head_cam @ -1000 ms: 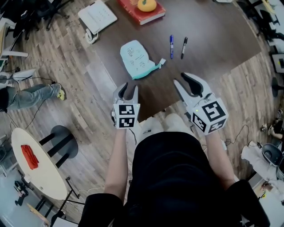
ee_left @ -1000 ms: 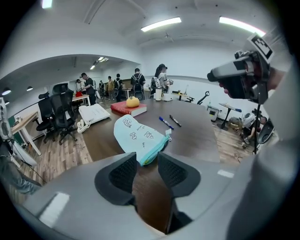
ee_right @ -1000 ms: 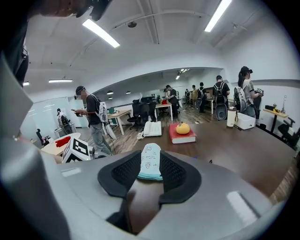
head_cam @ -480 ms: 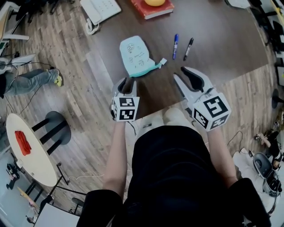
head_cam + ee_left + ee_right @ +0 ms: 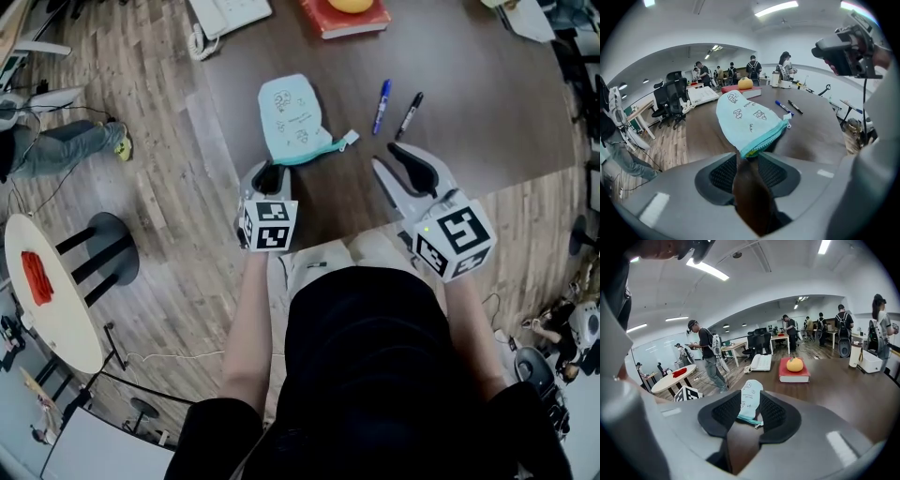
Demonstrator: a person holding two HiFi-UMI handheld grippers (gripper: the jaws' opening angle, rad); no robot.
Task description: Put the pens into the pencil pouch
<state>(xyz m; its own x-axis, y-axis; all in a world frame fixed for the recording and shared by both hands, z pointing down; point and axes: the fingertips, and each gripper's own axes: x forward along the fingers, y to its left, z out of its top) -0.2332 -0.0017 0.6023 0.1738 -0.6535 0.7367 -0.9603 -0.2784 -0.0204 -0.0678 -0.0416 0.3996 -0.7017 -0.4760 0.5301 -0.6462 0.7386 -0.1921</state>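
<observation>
While both grippers hang over the near edge of the dark wooden table point(image 5: 487, 103), the pale blue pencil pouch point(image 5: 292, 120) lies flat on it. Its teal zip edge is turned toward the near side. A blue pen point(image 5: 382, 94) and a black pen point(image 5: 410, 115) lie side by side on the tabletop to the right of the pouch. They are apart from it and from each other, and neither is inside it.

The left gripper point(image 5: 269, 176) is just short of the pouch's near edge. Its jaws stand a narrow gap apart, with only bare table showing between them. The right gripper point(image 5: 401, 161) sits on the near side of the pens. Its jaws are spread wider and hold nothing. In the right gripper view the pouch shows beyond the gap.

At the far edge of the table a red book point(image 5: 345, 13) carries an orange fruit point(image 5: 352, 4), and a white telephone point(image 5: 230, 13) lies left of it. On the floor to the left are a round white table point(image 5: 47, 309) and a black stool point(image 5: 105, 258).
</observation>
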